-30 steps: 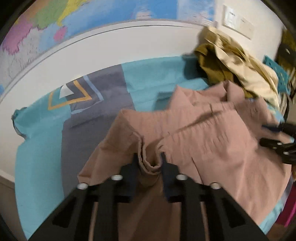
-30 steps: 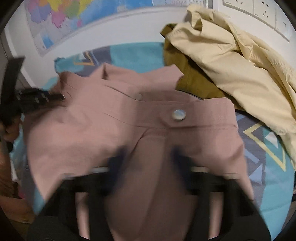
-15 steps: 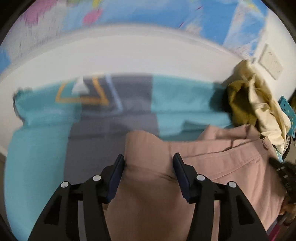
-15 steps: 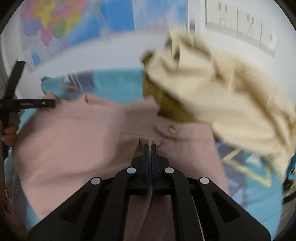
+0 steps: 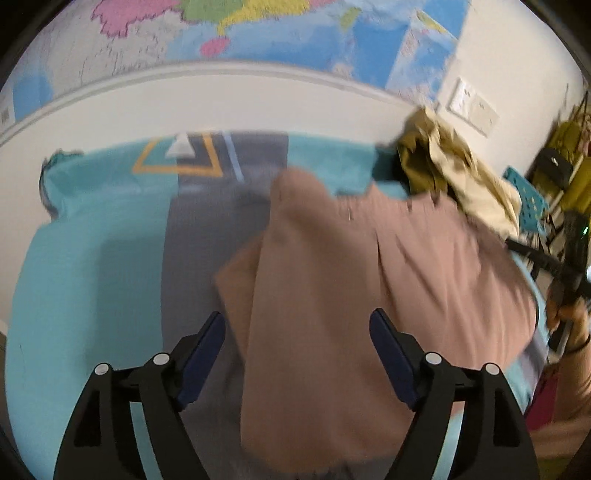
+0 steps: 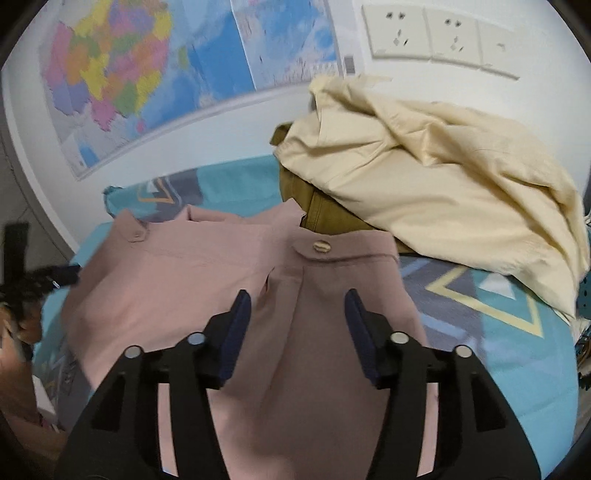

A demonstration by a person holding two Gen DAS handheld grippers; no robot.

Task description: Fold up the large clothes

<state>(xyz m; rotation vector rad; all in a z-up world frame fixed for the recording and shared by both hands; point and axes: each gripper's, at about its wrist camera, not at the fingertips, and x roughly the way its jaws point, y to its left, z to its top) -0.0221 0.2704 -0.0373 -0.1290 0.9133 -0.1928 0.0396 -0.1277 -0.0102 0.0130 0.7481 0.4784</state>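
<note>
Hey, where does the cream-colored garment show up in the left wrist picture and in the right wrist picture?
Left wrist view: the cream garment is small at the upper right, heaped on an olive-brown garment beyond the pink garment.
Right wrist view: it fills the upper right, draped over the olive-brown one.
Shared landmark: the wall map behind the bedsheet.

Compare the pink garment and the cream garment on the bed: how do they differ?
The pink garment lies spread fairly flat in front of both grippers; the cream garment sits crumpled in a heap by the wall. The pink one shows a buttoned tab; the cream one rests on an olive garment. Both lie on the teal bedsheet.
</note>
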